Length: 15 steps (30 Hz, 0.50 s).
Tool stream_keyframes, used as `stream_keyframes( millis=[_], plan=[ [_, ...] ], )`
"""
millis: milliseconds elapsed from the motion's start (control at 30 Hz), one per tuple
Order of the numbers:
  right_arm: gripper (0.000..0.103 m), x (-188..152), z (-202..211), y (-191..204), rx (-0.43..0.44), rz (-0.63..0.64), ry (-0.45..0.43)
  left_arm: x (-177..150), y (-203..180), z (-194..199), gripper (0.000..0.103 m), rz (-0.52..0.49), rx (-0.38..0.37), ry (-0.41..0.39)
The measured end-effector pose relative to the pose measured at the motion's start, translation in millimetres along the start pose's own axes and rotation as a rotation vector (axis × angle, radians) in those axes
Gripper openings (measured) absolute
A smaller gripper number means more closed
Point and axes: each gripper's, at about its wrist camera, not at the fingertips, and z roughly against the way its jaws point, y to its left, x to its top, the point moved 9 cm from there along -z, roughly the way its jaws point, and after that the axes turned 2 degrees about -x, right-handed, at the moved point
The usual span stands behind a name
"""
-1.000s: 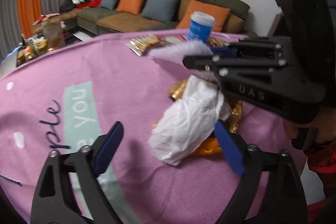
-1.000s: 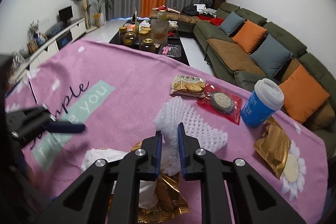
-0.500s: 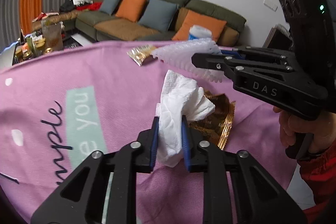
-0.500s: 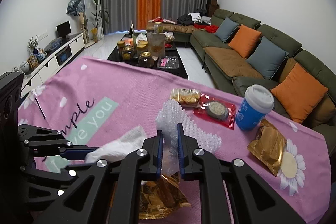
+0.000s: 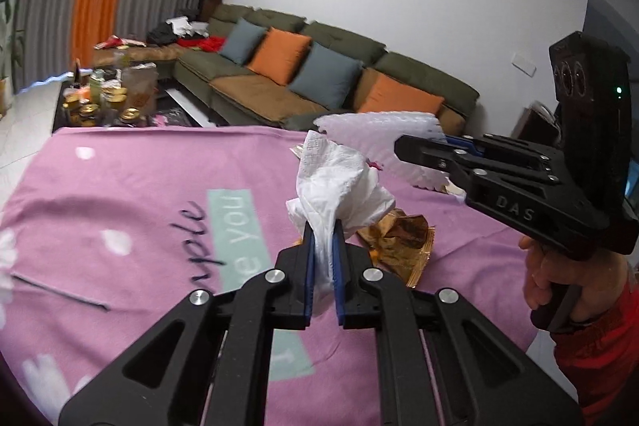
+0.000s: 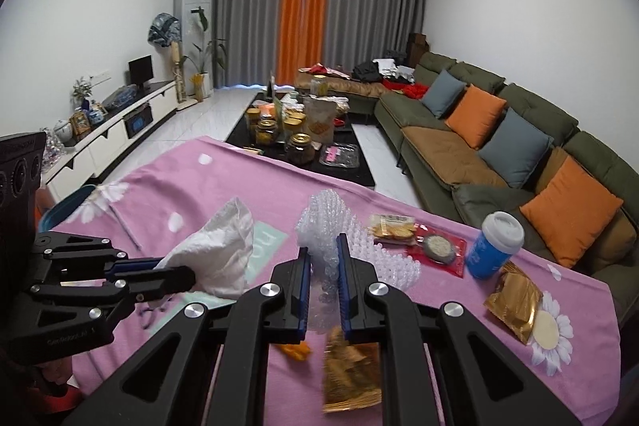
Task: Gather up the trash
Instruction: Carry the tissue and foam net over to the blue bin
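Observation:
My left gripper [image 5: 322,230] is shut on a crumpled white tissue [image 5: 339,182], lifted clear of the pink tablecloth [image 5: 131,194]; the tissue [image 6: 221,248] also shows at the left of the right wrist view. My right gripper [image 6: 322,246] is shut on a piece of white bubble wrap [image 6: 331,222], which hangs in the air to the right in the left wrist view as bubble wrap [image 5: 379,130]. A crumpled gold wrapper [image 5: 399,238] lies on the cloth below both grippers; in the right wrist view that gold wrapper [image 6: 351,374] sits just under the jaws.
On the cloth to the right lie a biscuit pack [image 6: 393,224], a red-wrapped cookie [image 6: 439,246], a blue paper cup [image 6: 493,246] and another gold wrapper [image 6: 515,300]. A blue bin rim [image 6: 66,206] shows at the table's left edge. A sofa [image 6: 499,146] and a cluttered coffee table [image 6: 303,146] stand beyond.
The left gripper closed on the tissue and lifted it off the gold wrapper. Both grippers rose, the right one still carrying the bubble wrap.

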Motion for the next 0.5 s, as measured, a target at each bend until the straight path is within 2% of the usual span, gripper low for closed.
stream_keyframes(
  millis=[233, 500],
  plan=[
    [0.010, 11, 30, 58, 0.061, 0.050, -0.046, -1, 17, 77, 0.008, 0.024, 0.088, -0.100],
    [0.010, 20, 53, 141, 0.175, 0.108, -0.095, -14, 65, 182, 0.008, 0.059, 0.243, -0.197]
  ],
)
